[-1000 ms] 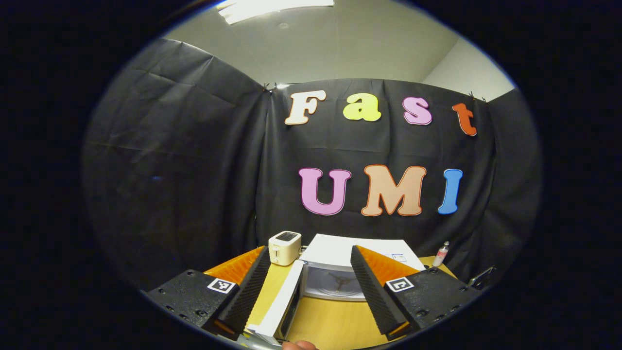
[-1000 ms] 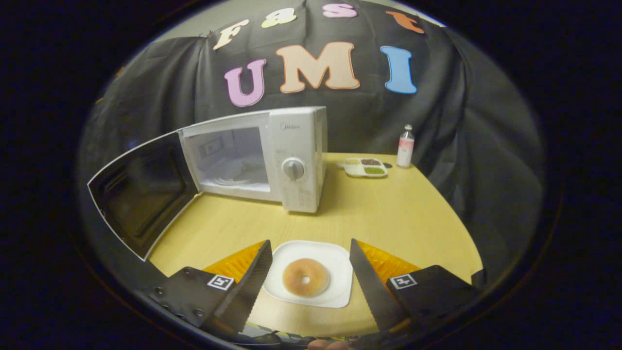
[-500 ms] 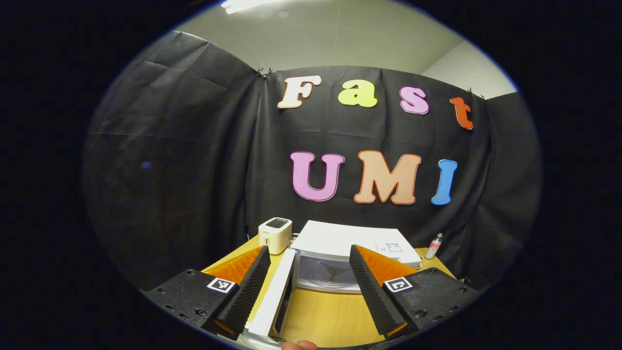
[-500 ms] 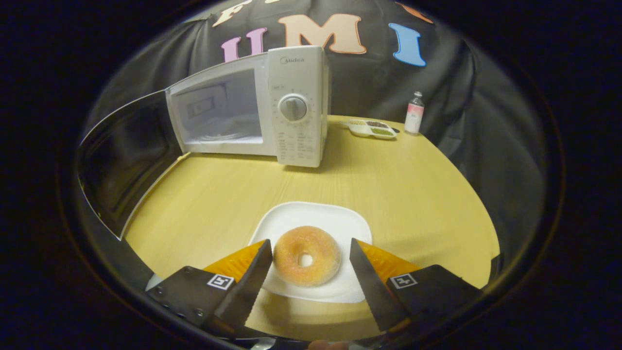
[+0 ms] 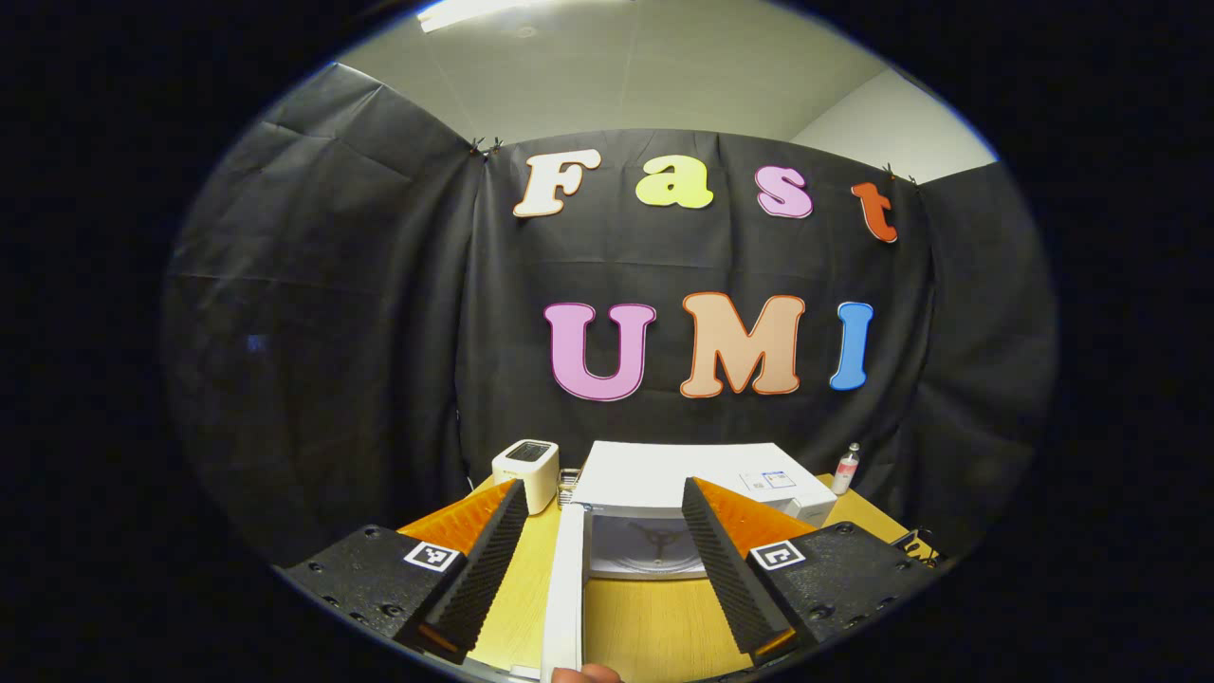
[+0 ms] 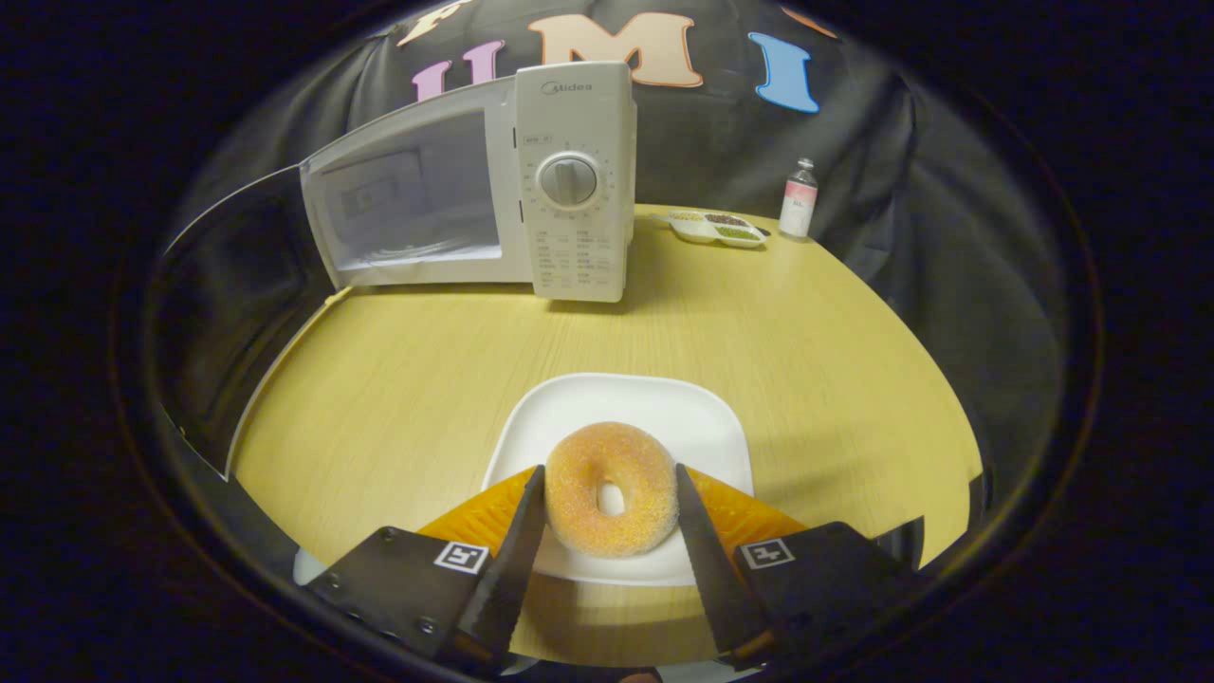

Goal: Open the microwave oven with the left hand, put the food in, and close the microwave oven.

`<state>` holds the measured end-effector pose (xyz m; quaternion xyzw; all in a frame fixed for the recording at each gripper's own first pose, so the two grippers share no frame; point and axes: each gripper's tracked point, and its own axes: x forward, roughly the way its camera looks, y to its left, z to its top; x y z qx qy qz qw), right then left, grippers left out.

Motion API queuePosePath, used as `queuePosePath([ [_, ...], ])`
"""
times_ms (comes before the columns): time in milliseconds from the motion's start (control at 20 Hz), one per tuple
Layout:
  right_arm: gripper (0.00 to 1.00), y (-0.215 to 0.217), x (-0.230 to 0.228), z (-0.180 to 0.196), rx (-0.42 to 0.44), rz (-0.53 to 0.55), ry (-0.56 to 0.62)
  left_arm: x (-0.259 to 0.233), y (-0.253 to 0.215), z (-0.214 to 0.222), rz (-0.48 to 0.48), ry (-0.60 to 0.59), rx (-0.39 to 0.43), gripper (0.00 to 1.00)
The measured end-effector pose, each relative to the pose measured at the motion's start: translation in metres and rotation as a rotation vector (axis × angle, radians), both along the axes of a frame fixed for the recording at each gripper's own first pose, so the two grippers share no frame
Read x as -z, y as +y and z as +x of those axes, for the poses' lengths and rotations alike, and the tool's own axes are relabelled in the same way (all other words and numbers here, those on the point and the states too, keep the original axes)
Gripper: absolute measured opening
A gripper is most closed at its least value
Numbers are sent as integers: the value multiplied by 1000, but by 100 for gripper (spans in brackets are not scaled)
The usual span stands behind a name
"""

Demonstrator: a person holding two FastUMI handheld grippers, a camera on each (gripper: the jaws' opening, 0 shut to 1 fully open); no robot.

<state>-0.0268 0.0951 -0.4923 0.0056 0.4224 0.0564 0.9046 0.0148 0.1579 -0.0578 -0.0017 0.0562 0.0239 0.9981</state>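
Jaws of the right gripper (image 6: pixel 607 498) have narrowed within the last second to touch both flanks of the sugared ring doughnut (image 6: pixel 612 488) on its square white plate (image 6: pixel 664 408), in front of the white microwave oven (image 6: pixel 569 180); the grasp looks just made, so lifting comes next. Its dark-glass door (image 6: pixel 237 313) hangs wide open. Held high and level before that oven, the left gripper (image 5: pixel 599 541) stays spread, empty.
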Motion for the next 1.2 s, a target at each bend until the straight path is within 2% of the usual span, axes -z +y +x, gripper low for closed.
queuePosePath([
  [50,80,0,1,0,8,-4,13,1,2,-1,-3,-2,1,96],
  [100,66,0,0,0,11,-8,20,2,5,1,-4,-4,1,96],
  [350,65,3,-7,1,18,-13,27,5,14,2,-2,-17,14,96],
  [400,71,7,-12,3,30,3,23,5,16,3,-5,-22,14,96],
  [450,65,13,-20,7,44,27,14,3,17,3,-12,-27,17,96],
  [500,65,20,-28,13,60,53,2,4,18,4,-15,-33,21,96],
  [550,71,29,-38,21,75,85,-14,3,19,5,-12,-39,26,96],
  [600,71,39,-50,30,90,120,-34,1,21,6,-4,-48,31,95],
  [650,66,50,-60,41,105,155,-49,0,21,8,8,-53,39,95],
  [750,65,78,-87,62,143,249,-85,-2,23,11,38,-65,60,96],
  [800,71,93,-99,73,165,298,-100,-4,24,13,50,-71,72,95],
  [950,65,142,-125,98,233,453,-98,-10,29,18,65,-90,109,95],
  [1100,65,188,-144,122,305,621,-84,-10,34,22,78,-101,130,93],
  [1200,65,212,-152,136,354,720,-86,-10,34,22,94,-108,144,95],
])
